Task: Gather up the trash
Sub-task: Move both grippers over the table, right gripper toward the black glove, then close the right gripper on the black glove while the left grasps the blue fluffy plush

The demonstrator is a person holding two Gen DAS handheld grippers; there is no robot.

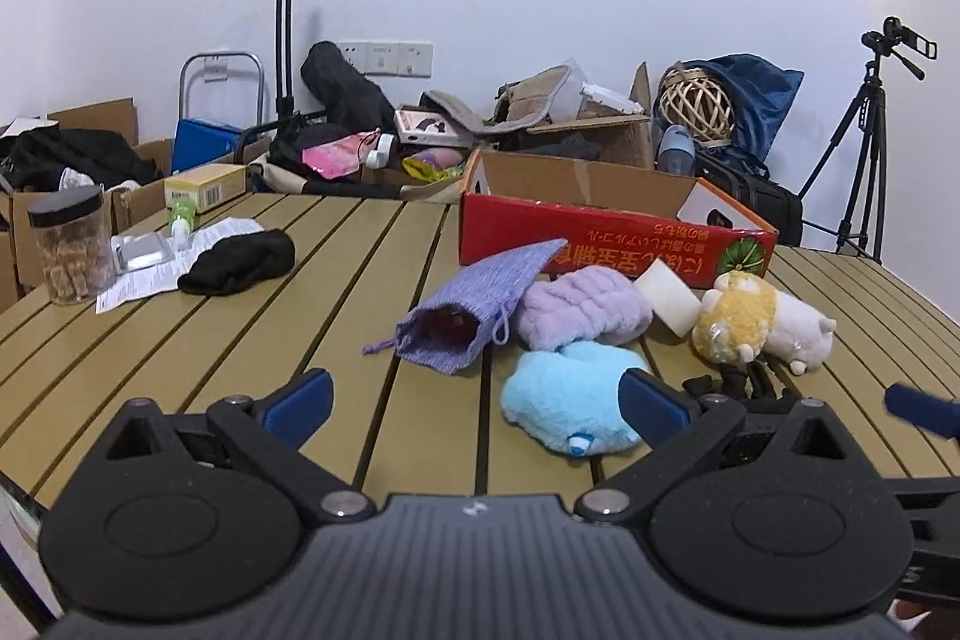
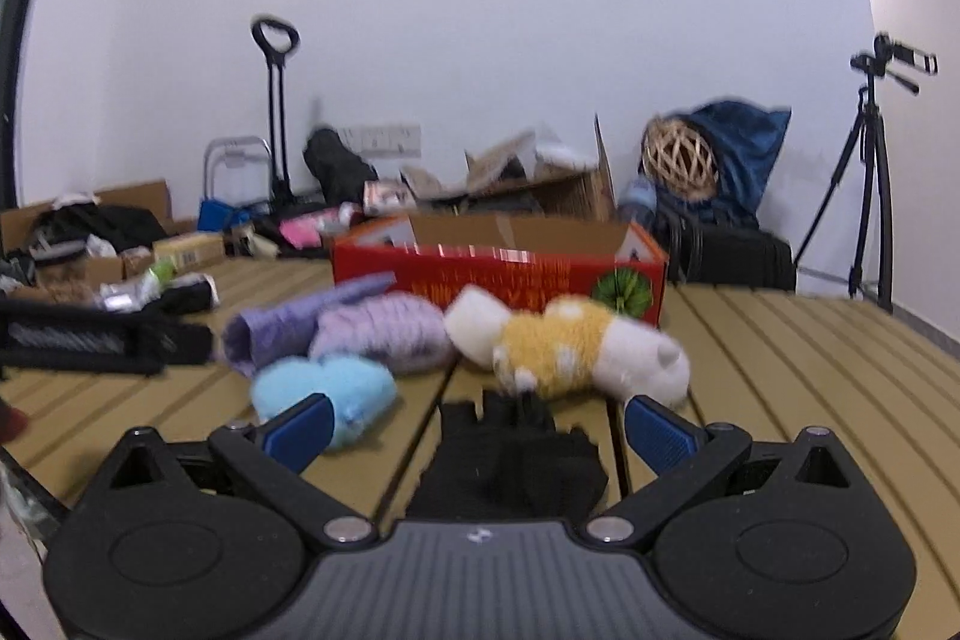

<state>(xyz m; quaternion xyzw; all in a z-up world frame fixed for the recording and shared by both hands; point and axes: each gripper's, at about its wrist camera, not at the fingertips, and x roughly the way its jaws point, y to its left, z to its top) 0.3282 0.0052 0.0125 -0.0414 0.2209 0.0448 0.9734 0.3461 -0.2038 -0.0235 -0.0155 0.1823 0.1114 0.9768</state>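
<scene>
Both my grippers hang open: left gripper (image 1: 474, 403) by the blue plush (image 1: 567, 403), right gripper (image 2: 480, 430) over the black glove (image 2: 510, 466) on the slatted table (image 2: 780, 370).

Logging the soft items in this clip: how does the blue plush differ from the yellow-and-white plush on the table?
The blue plush is one pale blue colour; the yellow-and-white plush has a yellow part and a white part. The blue plush lies nearer the left gripper, half behind one finger; the yellow-and-white plush lies farther right, near the red box. Both are fluffy and rest on the slatted table.
</scene>
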